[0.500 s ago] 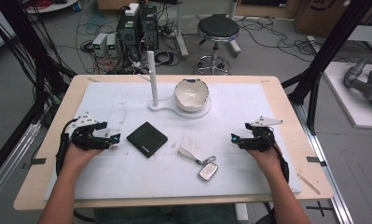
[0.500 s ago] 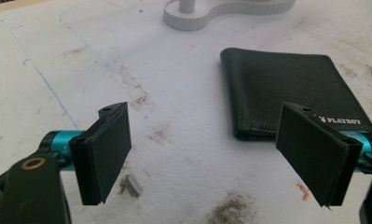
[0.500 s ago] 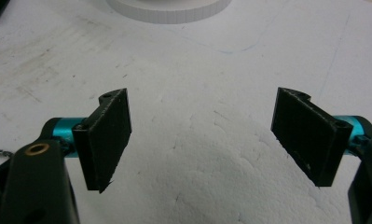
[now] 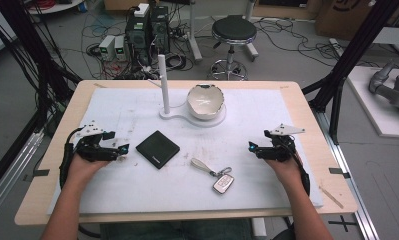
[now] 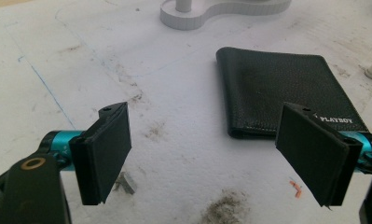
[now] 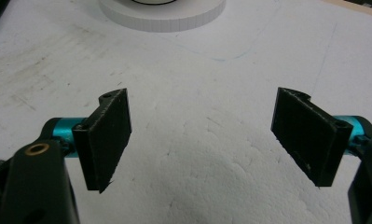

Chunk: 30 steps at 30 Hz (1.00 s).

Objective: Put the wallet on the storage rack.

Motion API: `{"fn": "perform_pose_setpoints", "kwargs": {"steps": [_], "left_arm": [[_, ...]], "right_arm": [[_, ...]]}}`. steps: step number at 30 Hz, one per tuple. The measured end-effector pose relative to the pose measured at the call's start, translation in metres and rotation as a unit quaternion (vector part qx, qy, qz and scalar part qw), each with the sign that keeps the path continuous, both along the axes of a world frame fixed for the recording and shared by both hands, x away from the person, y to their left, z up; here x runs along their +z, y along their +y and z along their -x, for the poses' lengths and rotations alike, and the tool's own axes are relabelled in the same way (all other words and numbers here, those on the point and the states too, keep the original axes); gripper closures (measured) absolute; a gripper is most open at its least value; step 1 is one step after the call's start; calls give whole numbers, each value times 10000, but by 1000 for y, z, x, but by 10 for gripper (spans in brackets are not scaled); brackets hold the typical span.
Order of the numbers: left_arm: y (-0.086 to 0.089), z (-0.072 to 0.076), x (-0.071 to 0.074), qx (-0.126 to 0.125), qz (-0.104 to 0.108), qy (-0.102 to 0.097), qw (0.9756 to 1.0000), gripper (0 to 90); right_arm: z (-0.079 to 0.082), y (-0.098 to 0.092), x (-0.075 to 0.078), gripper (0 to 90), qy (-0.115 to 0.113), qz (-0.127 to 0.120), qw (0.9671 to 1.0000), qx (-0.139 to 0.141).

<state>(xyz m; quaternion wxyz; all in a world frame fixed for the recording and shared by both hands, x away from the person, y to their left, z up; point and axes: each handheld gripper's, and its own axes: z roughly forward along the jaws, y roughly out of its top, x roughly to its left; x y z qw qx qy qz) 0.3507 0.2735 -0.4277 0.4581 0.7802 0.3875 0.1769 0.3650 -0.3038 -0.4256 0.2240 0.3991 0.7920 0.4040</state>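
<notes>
While both claws hover open and empty, the left claw (image 4: 123, 148) sits just beside one black wallet (image 4: 158, 149) on the worktop (image 4: 112, 120), the right claw (image 4: 252, 146) well apart. One key fob (image 4: 223, 183) lies nearby. One white bowl (image 4: 205, 102) rests on a stand (image 4: 168, 114); its contents can't be told.

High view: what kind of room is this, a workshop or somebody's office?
Most likely a research lab set up for recording. Black frame posts stand around the table, computers sit on the floor amid loose cables, and a person's hands hold the left gripper and the right gripper.
</notes>
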Motion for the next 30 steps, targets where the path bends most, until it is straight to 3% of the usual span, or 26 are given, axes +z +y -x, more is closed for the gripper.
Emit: {"fn": "perform_pose_setpoints", "kwargs": {"steps": [11, 14, 16, 21, 22, 26, 30], "left_arm": [[-13, -8, 4, -186, 23, 114, 9998, 182], [-23, -16, 7, -207, 85, 192, 9996, 183], [-34, -23, 7, -273, -13, 224, 9994, 183], [-46, -35, 3, -304, -19, 305, 9991, 183], [-52, -42, -1, -373, 18, 460, 9982, 183], [-63, -53, -6, -436, -142, 653, 9968, 183], [-65, -59, -9, -426, -140, 730, 9963, 183]], "right_arm": [[-4, -2, -2, 203, 88, -13, 9999, -49], [-4, -2, -1, 203, 58, -25, 10000, -43], [-4, -3, -1, 203, 26, -39, 10000, -43], [-4, -5, 0, 203, 22, -135, 9999, -65], [-4, -6, 0, 203, 20, -139, 9999, -71], [-3, -4, 0, 203, 32, -106, 9999, -47], [-3, -2, 0, 203, 45, -40, 10000, 11]]}}
